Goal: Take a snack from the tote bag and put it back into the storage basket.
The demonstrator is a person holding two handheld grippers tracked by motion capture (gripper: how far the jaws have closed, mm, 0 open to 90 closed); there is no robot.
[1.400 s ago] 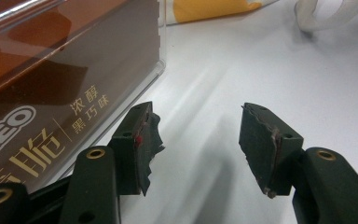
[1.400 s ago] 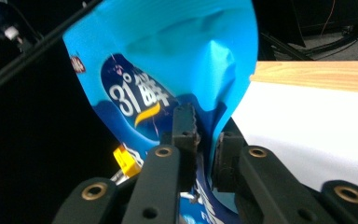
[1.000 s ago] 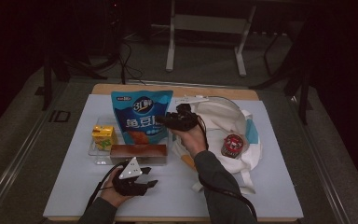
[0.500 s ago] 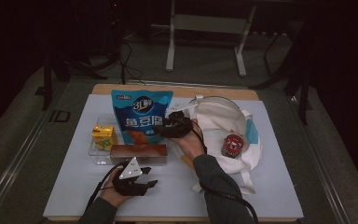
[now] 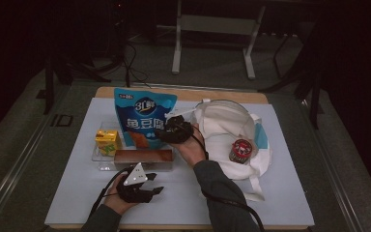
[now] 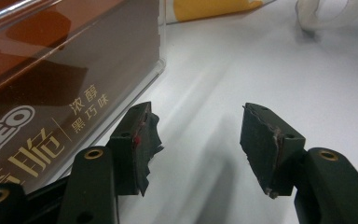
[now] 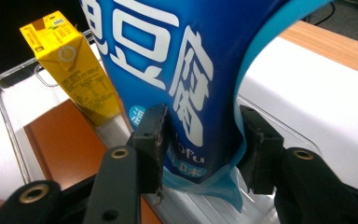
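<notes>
A blue snack bag [image 5: 142, 113] stands upright at the back of a clear tray [image 5: 99, 162]. My right gripper [image 5: 171, 130] is at its lower right corner. In the right gripper view the bag's bottom corner [image 7: 191, 56] sits between the jaws of that gripper [image 7: 200, 140]. They have just been closing, and both pads touch it. My left gripper [image 5: 155, 183] rests low near the table's front edge. In its own view the left gripper [image 6: 196, 135] stands open over bare white table, with a brown biscuit box [image 6: 51, 70] just to its left.
A yellow drink carton [image 5: 107, 141] and the brown box [image 5: 144, 157] lie in the tray beside the bag. A white tote bag [image 5: 227, 130] lies at the right with a red-topped can [image 5: 241, 150] on it. Cables trail from both grippers.
My right gripper has slid a little left and lower against the blue bag. The left gripper and the bag have stayed in place.
</notes>
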